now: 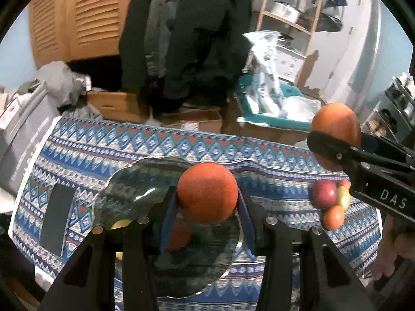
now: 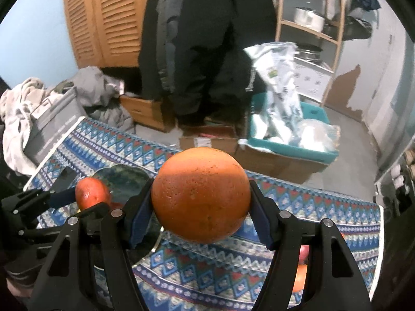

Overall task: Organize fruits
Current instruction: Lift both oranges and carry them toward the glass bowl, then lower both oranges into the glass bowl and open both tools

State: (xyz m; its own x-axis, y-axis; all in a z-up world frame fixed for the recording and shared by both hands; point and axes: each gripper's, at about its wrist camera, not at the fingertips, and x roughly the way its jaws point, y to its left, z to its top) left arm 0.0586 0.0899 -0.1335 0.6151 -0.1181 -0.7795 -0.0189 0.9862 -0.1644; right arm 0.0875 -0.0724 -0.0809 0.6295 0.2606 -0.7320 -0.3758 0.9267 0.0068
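A table covered with a patterned cloth [image 1: 181, 142] in blue, white, teal and red zigzag bands carries everything. On the cloth, left of middle, lies a dark green glass plate [image 1: 124, 189] with a scalloped rim; something yellow [image 1: 121, 224] shows at its near edge, too hidden to name. Further left a flat dark rectangle [image 1: 58, 220] lies on the cloth, near the table's left edge. On the right a small cluster of fruit [image 1: 330, 203] rests directly on the cloth: a dark red one, a yellow one and two orange ones, touching each other.
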